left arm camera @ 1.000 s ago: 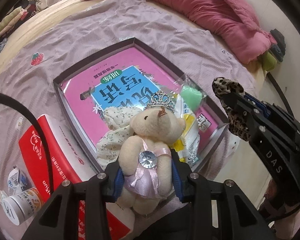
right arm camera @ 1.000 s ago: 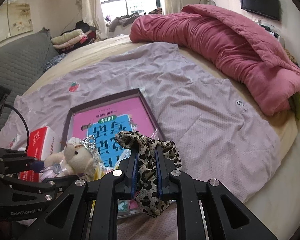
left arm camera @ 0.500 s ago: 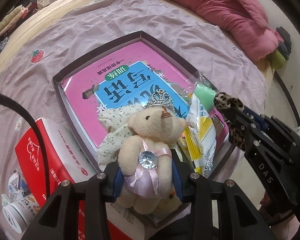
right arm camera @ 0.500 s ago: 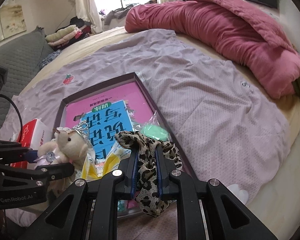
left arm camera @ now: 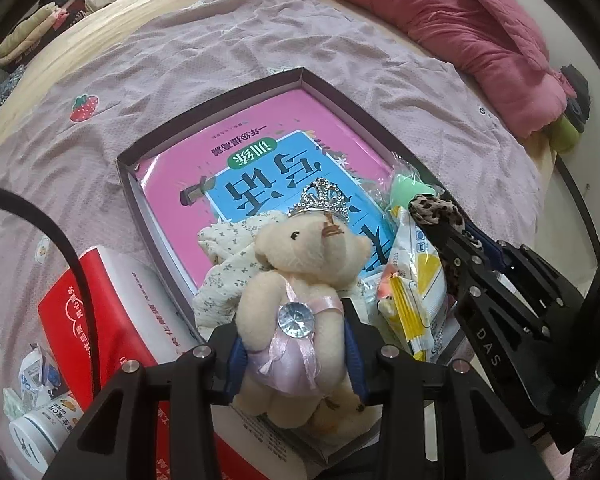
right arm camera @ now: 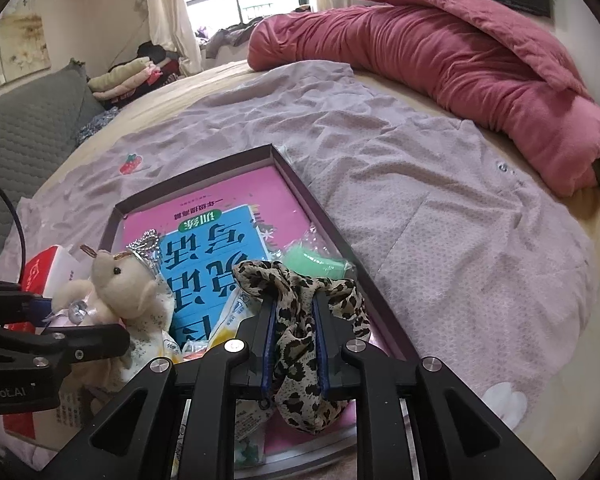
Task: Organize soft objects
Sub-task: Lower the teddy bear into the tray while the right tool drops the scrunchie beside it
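On the bed (right arm camera: 440, 240), a shallow box (left arm camera: 340, 96) holds a pink book (left arm camera: 260, 152), floral cloth (left arm camera: 228, 256) and snack packets (left arm camera: 412, 280). Left hand-held gripper (left arm camera: 294, 354) clamps a crowned teddy bear (left arm camera: 300, 280); right hand-held gripper (right arm camera: 294, 334), jaws opening, has leopard-print fabric (right arm camera: 300, 360) between them.

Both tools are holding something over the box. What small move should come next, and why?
Probably let the right tool finish opening: its jaws are opening around the leopard cloth, which hangs over the box. The left tool grips the bear.
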The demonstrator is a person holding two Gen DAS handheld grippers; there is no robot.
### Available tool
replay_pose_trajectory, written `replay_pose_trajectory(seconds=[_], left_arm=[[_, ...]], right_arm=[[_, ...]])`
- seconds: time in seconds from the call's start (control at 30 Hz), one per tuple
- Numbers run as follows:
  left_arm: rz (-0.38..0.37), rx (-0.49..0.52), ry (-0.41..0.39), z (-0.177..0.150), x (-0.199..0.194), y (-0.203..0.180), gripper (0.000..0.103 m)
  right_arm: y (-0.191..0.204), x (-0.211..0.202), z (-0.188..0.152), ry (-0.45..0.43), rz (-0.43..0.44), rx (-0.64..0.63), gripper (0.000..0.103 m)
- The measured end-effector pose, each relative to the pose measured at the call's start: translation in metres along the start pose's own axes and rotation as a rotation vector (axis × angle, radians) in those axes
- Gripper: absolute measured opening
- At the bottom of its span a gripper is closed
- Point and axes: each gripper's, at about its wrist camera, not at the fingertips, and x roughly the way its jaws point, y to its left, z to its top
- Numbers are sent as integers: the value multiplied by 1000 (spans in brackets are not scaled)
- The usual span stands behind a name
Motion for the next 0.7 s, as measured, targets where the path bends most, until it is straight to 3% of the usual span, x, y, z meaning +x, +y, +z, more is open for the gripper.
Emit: replay_pose_trajectory(seconds=[0.23, 0.4, 0.6, 0.7], left_arm=[[-5, 4, 1, 0, 1, -1, 42], [-5, 15, 4, 0, 2, -5, 42], [-18, 17, 3, 1, 2, -7, 44], [-21, 16, 2, 2, 2, -8, 45]], right_arm=[[-11, -3, -3, -10, 62, 55, 31], [-12, -6, -5, -17, 83, 77, 33], [-12, -19, -4, -49, 99, 86, 58], [-12, -24, -4, -56, 95, 81, 61]])
